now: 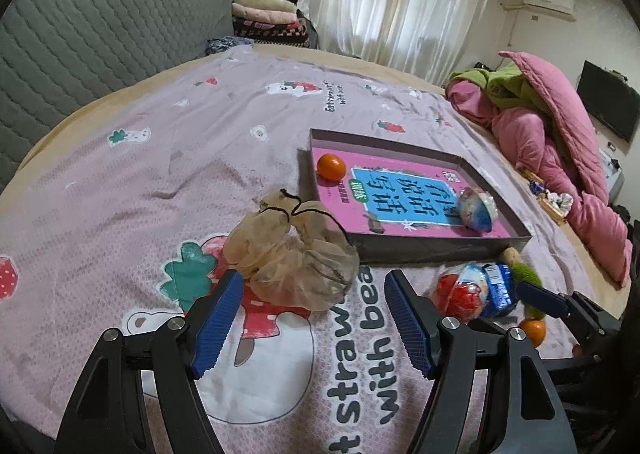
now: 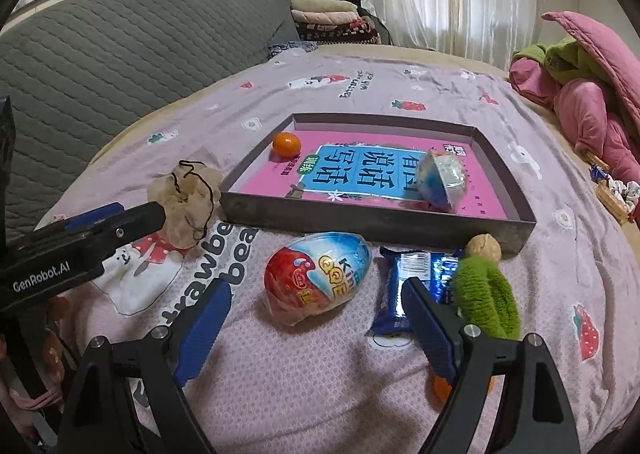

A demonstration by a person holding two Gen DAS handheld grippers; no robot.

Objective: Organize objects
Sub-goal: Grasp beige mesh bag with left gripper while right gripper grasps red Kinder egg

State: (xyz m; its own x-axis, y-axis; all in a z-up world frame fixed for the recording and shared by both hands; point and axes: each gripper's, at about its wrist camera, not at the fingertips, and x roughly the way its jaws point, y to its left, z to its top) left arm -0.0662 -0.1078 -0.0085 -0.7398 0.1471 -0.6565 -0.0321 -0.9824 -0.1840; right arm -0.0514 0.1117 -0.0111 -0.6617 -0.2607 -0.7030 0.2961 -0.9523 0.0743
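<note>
A shallow box [image 1: 440, 246] [image 2: 376, 223] on the bed holds a pink book, a tangerine [image 1: 331, 166] [image 2: 286, 144] and a wrapped blue-white egg [image 1: 478, 209] [image 2: 442, 181]. My left gripper [image 1: 314, 286] is open, just short of a beige mesh pouch [image 1: 292, 258] [image 2: 186, 205]. My right gripper [image 2: 316, 294] is open around a red-blue toy egg [image 2: 318, 278] [image 1: 460, 292], not touching it. A blue snack packet [image 2: 408, 286], a green hair tie [image 2: 486, 294] and a walnut [image 2: 484, 248] lie by its right finger. A second tangerine [image 1: 534, 332] lies under it.
The bed carries a pink strawberry-print sheet [image 1: 160, 181]. A grey padded headboard [image 1: 92, 25] stands at the left. A pink and green quilt pile [image 1: 552, 133] lies at the right edge, with small items [image 2: 612, 193] beside it. Folded blankets [image 2: 332, 21] are stacked behind.
</note>
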